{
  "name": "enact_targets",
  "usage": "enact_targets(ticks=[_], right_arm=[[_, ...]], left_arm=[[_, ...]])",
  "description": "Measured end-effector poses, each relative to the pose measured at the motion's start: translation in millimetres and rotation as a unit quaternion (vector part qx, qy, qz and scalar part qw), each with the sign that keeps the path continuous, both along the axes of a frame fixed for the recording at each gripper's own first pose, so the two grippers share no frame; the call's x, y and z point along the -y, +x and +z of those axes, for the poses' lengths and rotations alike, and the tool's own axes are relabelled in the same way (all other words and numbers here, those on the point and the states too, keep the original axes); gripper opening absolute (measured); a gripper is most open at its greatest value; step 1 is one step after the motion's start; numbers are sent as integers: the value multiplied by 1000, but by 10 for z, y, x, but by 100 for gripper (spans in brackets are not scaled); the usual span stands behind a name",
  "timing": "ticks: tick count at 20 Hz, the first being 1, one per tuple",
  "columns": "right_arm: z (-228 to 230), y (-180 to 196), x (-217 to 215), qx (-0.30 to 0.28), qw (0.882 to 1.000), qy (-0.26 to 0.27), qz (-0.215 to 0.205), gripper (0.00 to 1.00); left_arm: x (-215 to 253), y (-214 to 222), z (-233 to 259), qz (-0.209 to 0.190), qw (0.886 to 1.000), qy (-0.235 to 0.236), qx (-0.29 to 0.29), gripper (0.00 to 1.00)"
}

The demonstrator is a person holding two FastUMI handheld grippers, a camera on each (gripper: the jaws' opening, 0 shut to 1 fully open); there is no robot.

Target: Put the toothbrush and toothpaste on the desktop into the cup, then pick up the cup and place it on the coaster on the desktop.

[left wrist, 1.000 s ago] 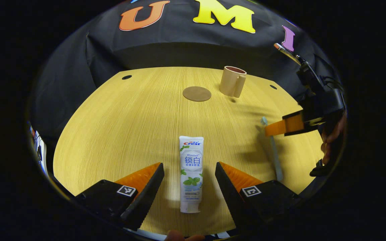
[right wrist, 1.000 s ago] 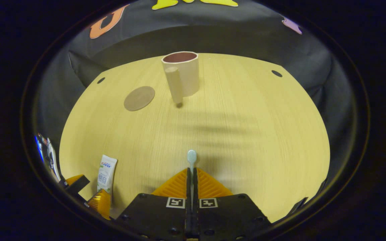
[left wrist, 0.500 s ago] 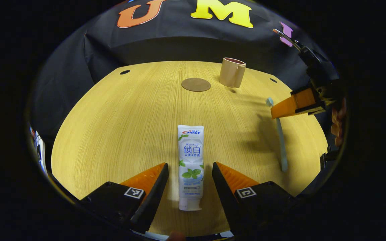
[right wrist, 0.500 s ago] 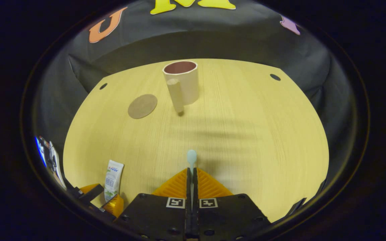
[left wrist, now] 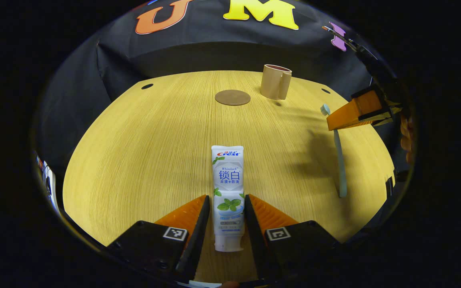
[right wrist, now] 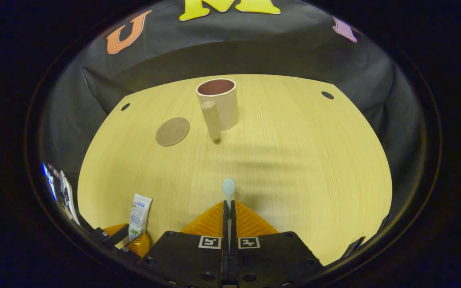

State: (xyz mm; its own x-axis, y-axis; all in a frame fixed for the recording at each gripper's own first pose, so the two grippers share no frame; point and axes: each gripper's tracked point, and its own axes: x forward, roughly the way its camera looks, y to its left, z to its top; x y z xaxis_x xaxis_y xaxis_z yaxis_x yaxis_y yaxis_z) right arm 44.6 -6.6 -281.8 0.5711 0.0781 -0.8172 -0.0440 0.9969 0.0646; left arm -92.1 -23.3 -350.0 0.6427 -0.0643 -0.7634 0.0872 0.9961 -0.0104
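Gripping the toothpaste [left wrist: 228,188] flat on the desktop [left wrist: 154,152] between the left gripper [left wrist: 225,214]'s closing fingers, we squeeze low near its cap, while our right gripper [right wrist: 229,212] pinches the toothbrush [right wrist: 229,188], aiming head-first for the cup [right wrist: 218,105] beside the coaster [right wrist: 173,131].

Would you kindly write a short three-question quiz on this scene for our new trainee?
1. True or false: the cup stands on the coaster.
2. Which item is clamped in the right claw? A) toothpaste B) toothbrush C) cup
3. Fill in: the left claw straddles the ____, which lies flat on the desk.

Key
1. False: the cup stands on the desk beside the coaster, apart from it.
2. B: the toothbrush head sticks out past the closed fingers.
3. The toothpaste; whether both fingers press it is unclear.
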Motion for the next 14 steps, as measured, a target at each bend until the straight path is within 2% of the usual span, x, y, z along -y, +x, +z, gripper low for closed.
enact_targets(ticks=[1, 2, 9, 14], right_arm=[[15, -6, 1, 1, 1000, 1, 0, 1], [37, -9, 5, 4, 1000, 1, 0, 1], [134, -19, 0, 19, 1000, 6, -2, 2], [345, -28, 19, 40, 999, 11, -6, 1]], left_arm=[[-1, -10, 22, 0, 1000, 1, -3, 51], [2, -2, 19, 0, 1000, -1, -5, 48], [24, -33, 50, 0, 1000, -11, -10, 40], [10, 9, 285, -3, 1000, -14, 26, 37]])
